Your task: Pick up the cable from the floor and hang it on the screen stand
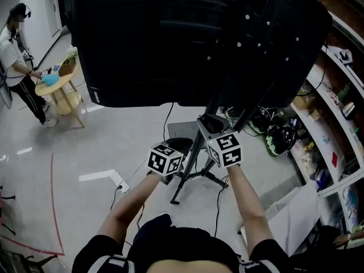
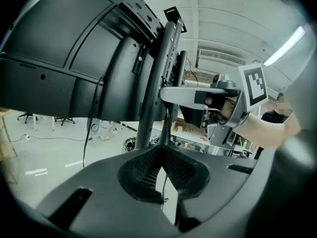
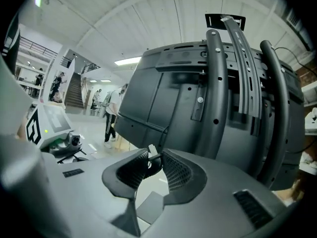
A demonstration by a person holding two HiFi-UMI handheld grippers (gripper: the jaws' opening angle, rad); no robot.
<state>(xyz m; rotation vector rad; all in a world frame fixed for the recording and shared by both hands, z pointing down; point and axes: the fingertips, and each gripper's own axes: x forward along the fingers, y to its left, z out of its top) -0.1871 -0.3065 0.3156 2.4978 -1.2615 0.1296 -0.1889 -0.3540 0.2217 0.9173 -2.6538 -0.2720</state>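
Observation:
The big black screen on its stand fills the top of the head view, seen from behind. Both grippers are held up close to the stand's pole. My left gripper is shut on a thin black cable that drops from between its pads. My right gripper is shut on a thicker dark end of the cable with a small white tip. In the head view the marker cubes of the left gripper and right gripper hide the jaws and the cable.
Tripod legs spread on the floor below my hands. A white power strip lies to the left. Cluttered shelves line the right side, with a heap of cables and gear beneath. A person stands at a round wooden table far left.

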